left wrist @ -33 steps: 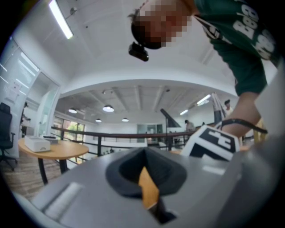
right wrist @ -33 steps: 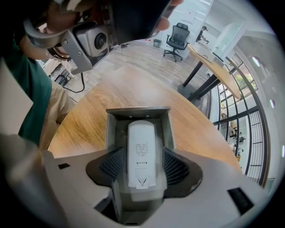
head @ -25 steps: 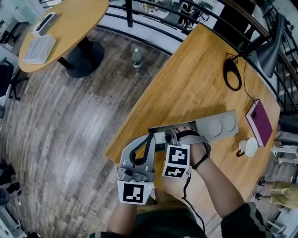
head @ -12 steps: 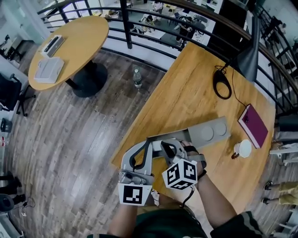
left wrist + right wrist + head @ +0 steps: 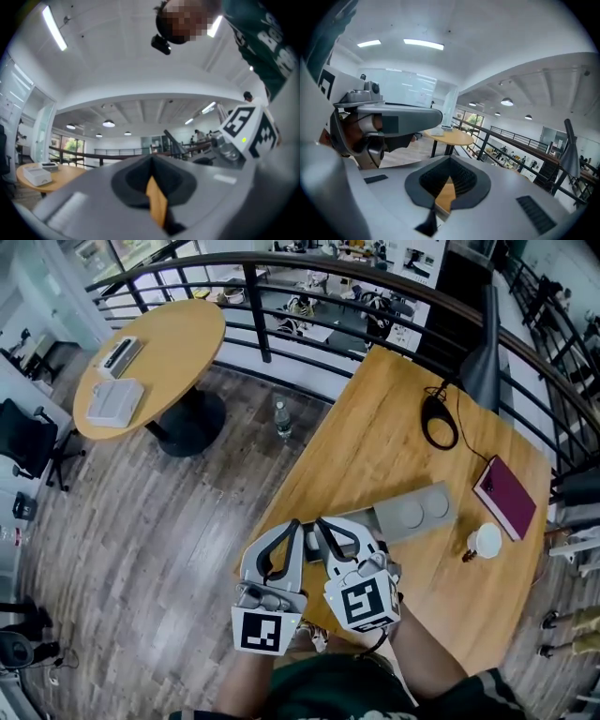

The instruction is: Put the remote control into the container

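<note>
The grey container (image 5: 413, 513), a long tray with two round dents, lies on the wooden table (image 5: 394, 456) near its front left edge. My two grippers cover its left end, and I cannot make out the remote control in any view. Side by side above that end, the left gripper (image 5: 287, 525) and the right gripper (image 5: 324, 525) point away from me. In the left gripper view the jaws (image 5: 152, 165) meet, tilted up toward the ceiling, with nothing between them. The right gripper's jaws (image 5: 449, 164) are also together and empty.
A maroon book (image 5: 504, 496), a white cup (image 5: 484, 541), a black cable loop (image 5: 438, 424) and a dark lamp (image 5: 484, 367) stand on the table's far side. Left of the table are a bottle (image 5: 283, 416) on the wooden floor and a round table (image 5: 155, 352) by the railing.
The right gripper has pulled back out of the container's left end toward me and tilted up, its jaws closing. The left gripper has stayed beside it.
</note>
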Demonstrator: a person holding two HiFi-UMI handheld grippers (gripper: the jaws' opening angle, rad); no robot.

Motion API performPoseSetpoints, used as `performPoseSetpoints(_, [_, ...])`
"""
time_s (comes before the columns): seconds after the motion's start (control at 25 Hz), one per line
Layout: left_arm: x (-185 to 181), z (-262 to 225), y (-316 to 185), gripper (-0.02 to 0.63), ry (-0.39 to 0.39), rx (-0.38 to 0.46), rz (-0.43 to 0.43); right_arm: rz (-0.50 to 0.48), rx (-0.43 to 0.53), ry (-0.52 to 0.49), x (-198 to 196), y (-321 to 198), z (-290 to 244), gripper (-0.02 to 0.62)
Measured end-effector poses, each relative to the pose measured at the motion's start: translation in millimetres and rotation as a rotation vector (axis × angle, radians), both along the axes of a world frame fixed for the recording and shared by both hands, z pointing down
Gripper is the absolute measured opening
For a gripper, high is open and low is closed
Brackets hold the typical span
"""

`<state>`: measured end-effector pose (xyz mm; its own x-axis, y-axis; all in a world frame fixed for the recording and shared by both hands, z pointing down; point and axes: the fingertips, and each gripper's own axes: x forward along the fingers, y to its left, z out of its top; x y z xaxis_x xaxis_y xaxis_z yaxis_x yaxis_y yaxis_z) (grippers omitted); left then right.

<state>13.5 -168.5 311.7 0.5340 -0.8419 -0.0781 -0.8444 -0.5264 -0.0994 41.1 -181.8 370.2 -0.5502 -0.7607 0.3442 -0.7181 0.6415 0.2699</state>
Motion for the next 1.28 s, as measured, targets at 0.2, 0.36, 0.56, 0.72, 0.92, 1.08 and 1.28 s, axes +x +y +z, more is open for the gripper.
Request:
performPoseSetpoints(0.2, [-2, -24, 1, -0.003, 0.002, 0.032, -0.009, 0.038, 0.167, -0.184, 6, 8, -52, 0.015])
performPoseSetpoints(0.36, [-1, -36, 3, -0.003, 0.014, 0.036, -0.007, 0.057, 0.225, -0.315, 10, 13, -81, 0.015])
performPoseSetpoints(0.56, [-2, -36, 5, -0.003, 0.034, 0.008, -0.007, 0.06, 0.272, -0.38, 13, 17, -102, 0.015])
performPoseSetpoints(0.72, [-7, -41, 4, -0.003, 0.042, 0.024, -0.012, 0.077, 0.285, -0.373, 20, 20, -107, 0.015])
performPoseSetpoints(0.92, [-5, -43, 4, -0.003, 0.043, 0.03, -0.002, 0.079, 0.306, -0.375, 23, 21, -116, 0.015])
performPoseSetpoints(1.08, [-3, -43, 3, -0.003, 0.035, 0.033, 0.008, 0.08, 0.316, -0.362, 23, 22, -116, 0.015])
performPoseSetpoints(1.28, [-2, -45, -1, -0.003, 0.04, 0.041, 0.019, 0.089, 0.328, -0.347, 24, 20, -117, 0.015])
